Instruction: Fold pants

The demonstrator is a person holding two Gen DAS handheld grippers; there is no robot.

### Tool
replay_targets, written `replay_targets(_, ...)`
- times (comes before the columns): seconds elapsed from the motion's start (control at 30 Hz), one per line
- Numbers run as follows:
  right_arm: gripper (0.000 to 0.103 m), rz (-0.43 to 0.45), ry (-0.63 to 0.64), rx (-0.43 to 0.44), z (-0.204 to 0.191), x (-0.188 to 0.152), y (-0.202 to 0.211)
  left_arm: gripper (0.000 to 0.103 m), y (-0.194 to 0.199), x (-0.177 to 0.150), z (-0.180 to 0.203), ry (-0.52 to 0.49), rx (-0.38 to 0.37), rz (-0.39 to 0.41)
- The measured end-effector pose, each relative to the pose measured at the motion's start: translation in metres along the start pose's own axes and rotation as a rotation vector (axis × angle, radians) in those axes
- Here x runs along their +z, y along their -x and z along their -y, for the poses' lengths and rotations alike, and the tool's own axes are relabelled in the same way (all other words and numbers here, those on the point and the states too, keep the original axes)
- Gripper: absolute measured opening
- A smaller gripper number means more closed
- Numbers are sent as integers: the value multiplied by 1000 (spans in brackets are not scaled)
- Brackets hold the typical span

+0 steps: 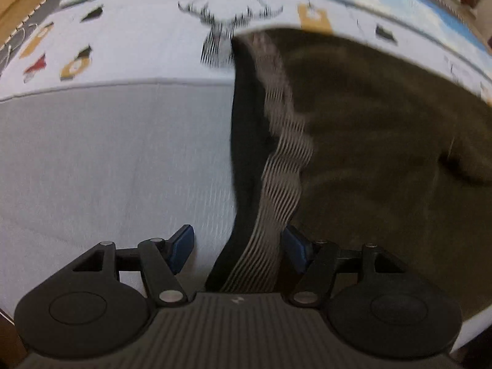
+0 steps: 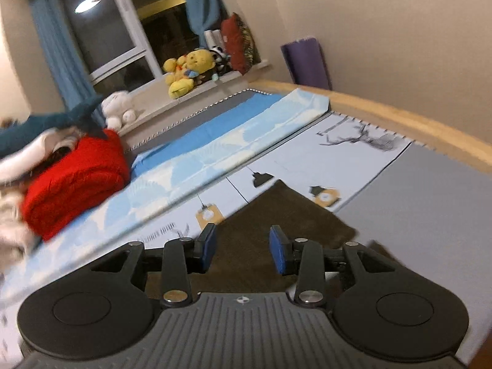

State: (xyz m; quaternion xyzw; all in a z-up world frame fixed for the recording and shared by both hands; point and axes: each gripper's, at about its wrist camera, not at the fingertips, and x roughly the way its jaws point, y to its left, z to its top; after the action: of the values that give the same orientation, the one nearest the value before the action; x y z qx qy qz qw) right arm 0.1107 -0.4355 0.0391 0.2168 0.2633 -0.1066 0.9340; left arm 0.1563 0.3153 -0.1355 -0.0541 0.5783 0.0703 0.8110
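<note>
Dark olive-brown pants (image 1: 369,153) lie flat on the bed, filling the right half of the left wrist view. Their striped grey elastic waistband (image 1: 276,166) with a black edge runs down toward my left gripper (image 1: 238,244). The left gripper is open, and the waistband's end lies between its blue pads (image 1: 181,246) without being clamped. In the right wrist view a corner of the pants (image 2: 276,215) lies on the sheet beyond my right gripper (image 2: 241,250). The right gripper is open and empty, hovering over the fabric.
The bed sheet (image 1: 107,153) is grey with a white printed band of deer and tags. A blue-and-white blanket (image 2: 215,141), a red folded blanket (image 2: 77,181), plush toys (image 2: 187,70) on the windowsill and a wooden bed frame (image 2: 415,120) surround it.
</note>
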Motion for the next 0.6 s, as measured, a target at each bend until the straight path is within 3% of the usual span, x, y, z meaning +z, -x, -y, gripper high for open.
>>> replay_targets(0.07,42,-10,48,-46,11,-15,15,65,-5,-13,-6,-4,-46,-24)
replay_targets(0.17,42,-42,30,-106,30,-24,18,34,4,-17,-7,-55,-76,2)
replay_targets(0.2,42,-35,46,-128,33,-25,18,30,7,-17,-7,-70,-59,9)
replay_targets(0.23,42,-24,74,-155,35,-25,17,11,10,-16,-9,-63,-23,17)
replay_targets(0.33,42,-27,150,-231,42,-31,14,11,17,-15,-19,20,5,3)
replay_targets(0.43,42,-115,122,-293,60,-40,6,13,19,-24,0,-104,51,-13)
replay_targets(0.5,42,-182,65,-316,74,-46,-2,20,24,-26,6,-123,94,-13)
replay_targets(0.6,42,-259,-29,-337,94,-55,-10,21,48,-26,19,-154,139,98)
